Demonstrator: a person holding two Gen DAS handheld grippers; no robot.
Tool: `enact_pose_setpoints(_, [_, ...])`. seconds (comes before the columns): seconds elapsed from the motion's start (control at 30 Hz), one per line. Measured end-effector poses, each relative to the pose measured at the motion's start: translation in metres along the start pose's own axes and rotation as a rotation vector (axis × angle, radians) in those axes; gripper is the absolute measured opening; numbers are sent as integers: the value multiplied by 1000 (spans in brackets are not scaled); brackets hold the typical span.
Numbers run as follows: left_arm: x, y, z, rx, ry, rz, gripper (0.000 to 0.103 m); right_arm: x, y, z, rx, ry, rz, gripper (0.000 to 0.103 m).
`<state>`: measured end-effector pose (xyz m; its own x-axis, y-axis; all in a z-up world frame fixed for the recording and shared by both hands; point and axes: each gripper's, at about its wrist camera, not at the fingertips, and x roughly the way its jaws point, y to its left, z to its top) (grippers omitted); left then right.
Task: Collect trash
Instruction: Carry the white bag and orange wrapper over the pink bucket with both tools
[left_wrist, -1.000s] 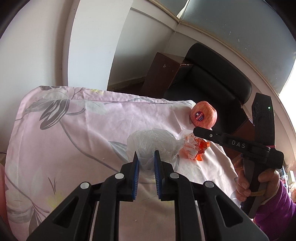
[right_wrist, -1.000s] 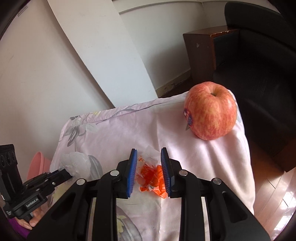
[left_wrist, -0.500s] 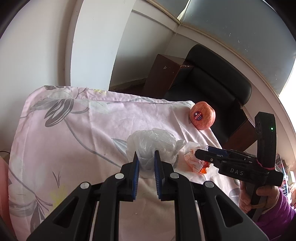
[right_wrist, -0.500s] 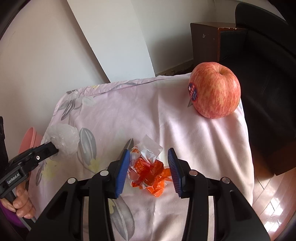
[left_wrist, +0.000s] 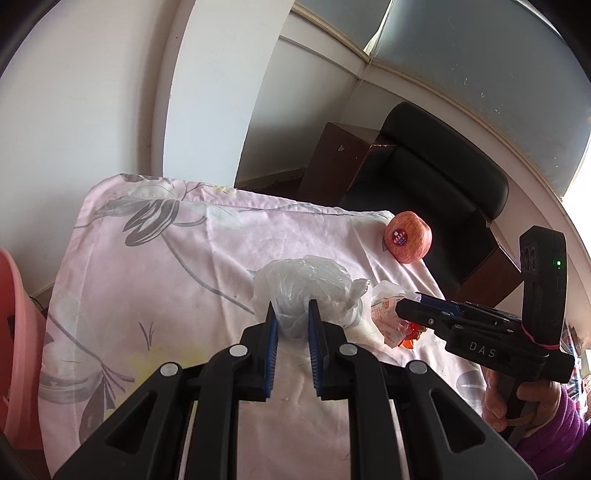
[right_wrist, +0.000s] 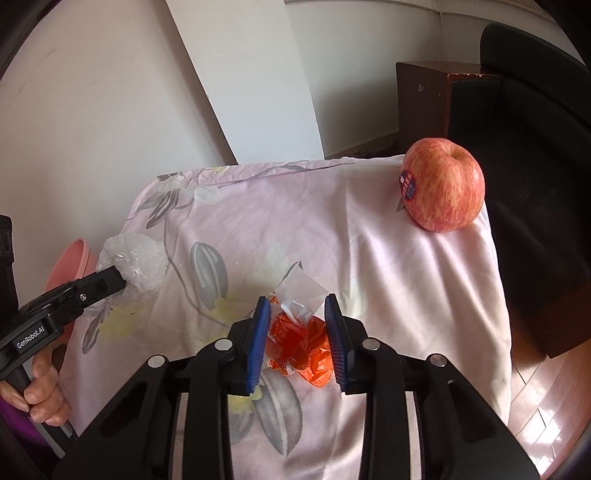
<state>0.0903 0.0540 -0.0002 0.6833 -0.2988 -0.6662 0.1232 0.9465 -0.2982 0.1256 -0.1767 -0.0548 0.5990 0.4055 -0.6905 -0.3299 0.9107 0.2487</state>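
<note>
Over pink cloth (right_wrist: 369, 240), left claw (left_wrist: 291, 321) pinching clear bag (left_wrist: 299, 280), right claw (right_wrist: 297, 321) half wide and just closing round orange wrapper (right_wrist: 295, 339), might drop slippery wrapper from a weak squeeze.

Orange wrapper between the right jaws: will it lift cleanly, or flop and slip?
The orange wrapper looks crumpled and thin, so probably light and floppy. Its clear tail may dangle. The right gripper, just closing, brackets its bulk; the film could slip if pinched loosely.

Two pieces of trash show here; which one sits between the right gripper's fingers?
The orange snack wrapper, between the right gripper's closing blue pads. The other, a crumpled clear plastic bag, is clamped in the left gripper.
</note>
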Motion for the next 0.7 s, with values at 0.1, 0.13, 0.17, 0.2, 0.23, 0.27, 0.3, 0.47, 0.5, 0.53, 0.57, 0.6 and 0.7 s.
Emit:
enact_pose_setpoints(0.1, [-9,4,-3,-4,-18,27,14,-3,12,0,-15,-11,24,31])
enact_pose_setpoints(0.13, [-12,6,-4,-9,-24,34,14,-4,16,0,-20,-15,33,31])
enact_pose_setpoints(0.17, [-15,8,-5,-15,-31,43,14,-5,20,-1,-26,-18,42,31])
enact_pose_setpoints(0.2, [-18,11,-6,-22,-36,50,14,-6,25,-1,-33,-21,52,31])
enact_pose_setpoints(0.23, [-21,13,-7,-29,-41,57,14,-6,30,-1,-39,-23,60,31])
enact_pose_setpoints(0.27, [-24,16,-8,-38,-47,65,14,-7,36,-1,-45,-25,71,31])
enact_pose_setpoints(0.3, [-27,19,-9,-45,-51,73,14,-8,41,-1,-51,-27,82,31])
enact_pose_setpoints(0.47, [-43,34,-13,-76,-75,114,14,-8,71,-1,-103,-27,128,31])
enact_pose_setpoints(0.5, [-46,37,-14,-83,-80,123,14,-8,77,0,-114,-28,136,31])
enact_pose_setpoints(0.53, [-49,40,-15,-91,-85,132,14,-8,82,0,-122,-28,145,31])
enact_pose_setpoints(0.57, [-52,43,-15,-97,-90,141,14,-7,87,1,-128,-28,153,31])
enact_pose_setpoints(0.6, [-55,46,-16,-104,-95,150,14,-7,92,2,-132,-27,161,31])
enact_pose_setpoints(0.7, [-65,55,-18,-121,-112,179,14,-6,106,5,-149,-25,182,31])
